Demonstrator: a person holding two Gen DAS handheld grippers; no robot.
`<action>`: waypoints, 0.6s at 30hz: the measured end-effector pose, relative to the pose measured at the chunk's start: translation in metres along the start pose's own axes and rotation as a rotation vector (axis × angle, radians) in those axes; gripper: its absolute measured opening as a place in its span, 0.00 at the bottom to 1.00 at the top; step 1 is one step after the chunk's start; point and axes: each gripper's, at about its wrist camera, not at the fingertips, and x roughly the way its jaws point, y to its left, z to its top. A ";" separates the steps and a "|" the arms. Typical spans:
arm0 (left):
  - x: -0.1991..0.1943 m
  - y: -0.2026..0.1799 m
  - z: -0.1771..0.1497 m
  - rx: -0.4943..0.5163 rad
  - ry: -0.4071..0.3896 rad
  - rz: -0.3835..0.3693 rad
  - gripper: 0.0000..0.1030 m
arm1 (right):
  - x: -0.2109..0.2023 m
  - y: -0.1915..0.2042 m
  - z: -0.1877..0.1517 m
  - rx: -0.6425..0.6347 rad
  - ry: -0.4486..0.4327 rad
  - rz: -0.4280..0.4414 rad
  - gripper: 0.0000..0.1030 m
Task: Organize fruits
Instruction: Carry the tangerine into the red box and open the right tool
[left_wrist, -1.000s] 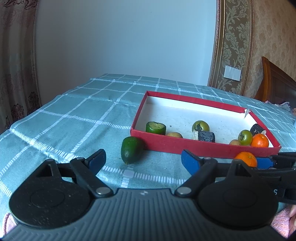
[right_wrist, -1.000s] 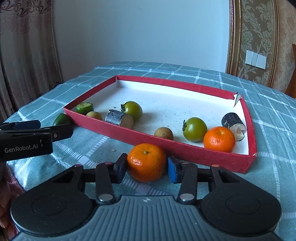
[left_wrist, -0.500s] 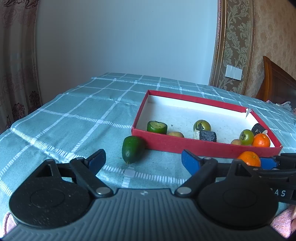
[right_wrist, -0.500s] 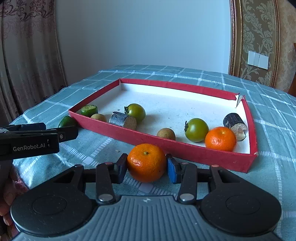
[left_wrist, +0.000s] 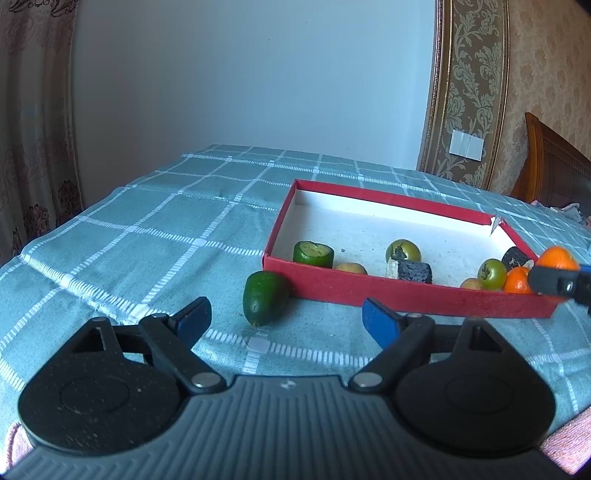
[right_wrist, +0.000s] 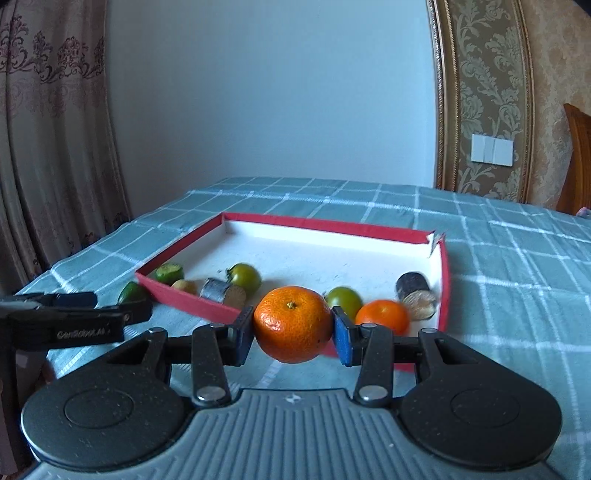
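Two views to report, left wrist first. Your left gripper (left_wrist: 286, 314) stands with its jaws wide apart and nothing between them; the blue pads touch no fruit. It hangs over the checked tablecloth (left_wrist: 147, 236), just short of a whole green fruit (left_wrist: 264, 297) that lies on the cloth against the near outside wall of the red box (left_wrist: 369, 291). Inside the box you have a cut green fruit (left_wrist: 313, 254) in the near left corner, a small tan fruit (left_wrist: 350, 267) beside it, a green tomato-like fruit (left_wrist: 403, 250), a dark cut piece (left_wrist: 413, 271), a second green round fruit (left_wrist: 491, 274) and an orange (left_wrist: 518, 280). At the right edge your right gripper's finger crosses in front of a held mandarin (left_wrist: 557, 257), above the box's right end.

Right wrist view: your right gripper (right_wrist: 292, 330) is clamped on the mandarin (right_wrist: 292, 323), both pads pressed flat on its sides, stem end upward. The fruit sits clear of the cloth, in front of the box's near wall (right_wrist: 192, 301). Beyond it, inside the box, lie the orange (right_wrist: 382, 317), a green fruit (right_wrist: 345, 301) and a dark cut piece (right_wrist: 415, 295) by the right wall. Your left gripper (right_wrist: 74, 314) shows at the left edge, jaws apart.
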 end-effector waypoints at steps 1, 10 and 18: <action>0.000 0.000 0.000 0.000 0.000 0.000 0.85 | 0.000 -0.007 0.005 0.011 -0.010 -0.017 0.42; 0.000 0.000 0.000 -0.001 0.003 0.001 0.85 | 0.034 -0.060 0.026 0.092 0.003 -0.151 0.42; 0.001 0.000 0.001 -0.005 0.011 -0.001 0.85 | 0.059 -0.071 0.017 0.101 0.058 -0.182 0.49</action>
